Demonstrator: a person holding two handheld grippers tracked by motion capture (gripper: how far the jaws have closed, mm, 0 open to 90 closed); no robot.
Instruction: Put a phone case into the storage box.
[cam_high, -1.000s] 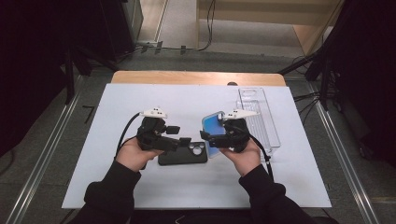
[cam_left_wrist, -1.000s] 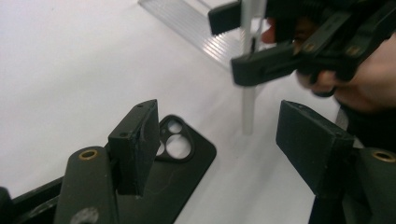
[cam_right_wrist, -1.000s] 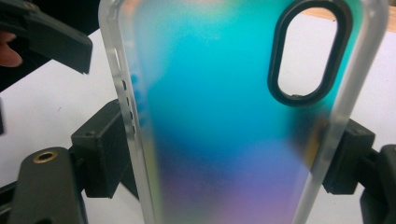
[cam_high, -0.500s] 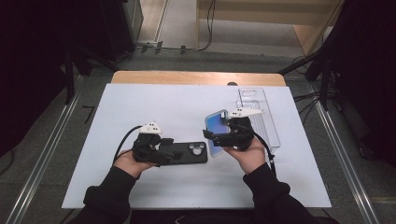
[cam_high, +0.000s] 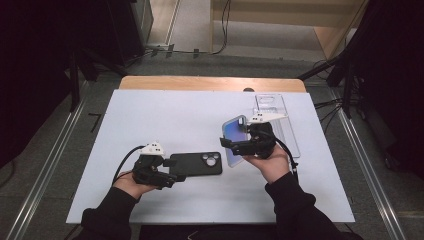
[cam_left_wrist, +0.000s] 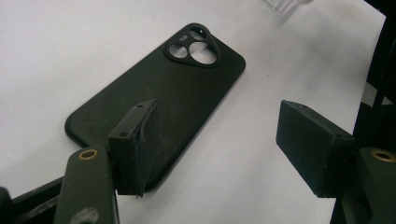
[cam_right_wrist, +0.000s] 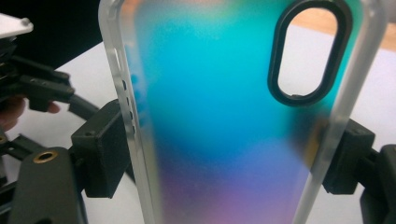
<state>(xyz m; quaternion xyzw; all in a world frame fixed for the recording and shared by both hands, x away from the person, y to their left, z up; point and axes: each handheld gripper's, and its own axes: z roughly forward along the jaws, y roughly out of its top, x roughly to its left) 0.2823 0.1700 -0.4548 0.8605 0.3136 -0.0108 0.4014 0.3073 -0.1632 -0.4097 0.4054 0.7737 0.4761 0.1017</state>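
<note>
Right tongs (cam_right_wrist: 224, 158) clamp the blue case (cam_right_wrist: 224, 116) by its edges. Left tongs (cam_left_wrist: 224, 149) stand apart over the black case (cam_left_wrist: 159, 98) on the counter (cam_high: 165, 115).

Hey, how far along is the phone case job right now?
Done: the black case lies flat on the table, free of the left gripper, whose jaws stand open, one over its near end. In hand: the right gripper clamps the iridescent case by its side edges, held upright. Left: setting that case down; a clear case lies at the far right.
</note>
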